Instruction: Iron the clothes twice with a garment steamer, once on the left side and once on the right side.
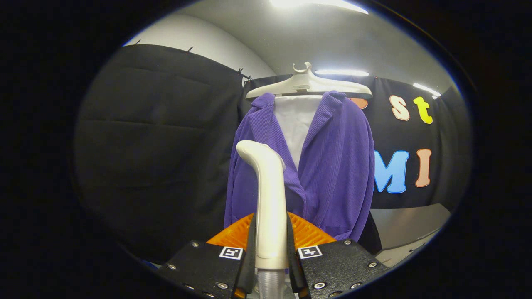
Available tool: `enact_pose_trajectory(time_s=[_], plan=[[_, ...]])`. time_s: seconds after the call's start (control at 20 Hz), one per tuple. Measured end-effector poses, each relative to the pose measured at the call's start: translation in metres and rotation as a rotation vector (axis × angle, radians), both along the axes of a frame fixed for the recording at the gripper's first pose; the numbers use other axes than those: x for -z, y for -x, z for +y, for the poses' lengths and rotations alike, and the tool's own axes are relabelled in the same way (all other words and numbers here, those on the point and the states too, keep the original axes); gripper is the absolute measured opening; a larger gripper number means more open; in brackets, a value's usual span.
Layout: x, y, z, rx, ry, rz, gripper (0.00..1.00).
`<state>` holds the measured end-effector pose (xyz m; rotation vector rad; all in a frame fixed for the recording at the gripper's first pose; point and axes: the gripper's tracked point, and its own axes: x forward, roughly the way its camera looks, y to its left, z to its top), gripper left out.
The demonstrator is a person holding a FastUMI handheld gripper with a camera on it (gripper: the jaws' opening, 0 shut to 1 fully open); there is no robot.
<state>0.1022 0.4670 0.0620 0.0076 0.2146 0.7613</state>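
A purple corduroy jacket (pixel 332 166) hangs over a white inner layer (pixel 296 124) on a white hanger (pixel 308 85), just beyond my fingers. My gripper (pixel 271 243) is shut on the white handle of the garment steamer (pixel 270 199), both fingers pressing its sides. The steamer stands upright, and its curved head reaches up in front of the jacket's left front panel. Whether the head touches the cloth I cannot tell. A grey ribbed hose leaves the handle's lower end between my fingers.
Black booth cloth (pixel 158 137) hangs behind and to the left of the jacket. A grey surface (pixel 411 224) lies low to the right of the jacket. Ceiling lights (pixel 320 4) shine above.
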Motion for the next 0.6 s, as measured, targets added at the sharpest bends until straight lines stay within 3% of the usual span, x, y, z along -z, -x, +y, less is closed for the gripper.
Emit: enact_pose_trajectory(time_s=[0.6], plan=[[0.087, 0.034, -0.005, -0.047, 0.121, 0.11, 0.34]])
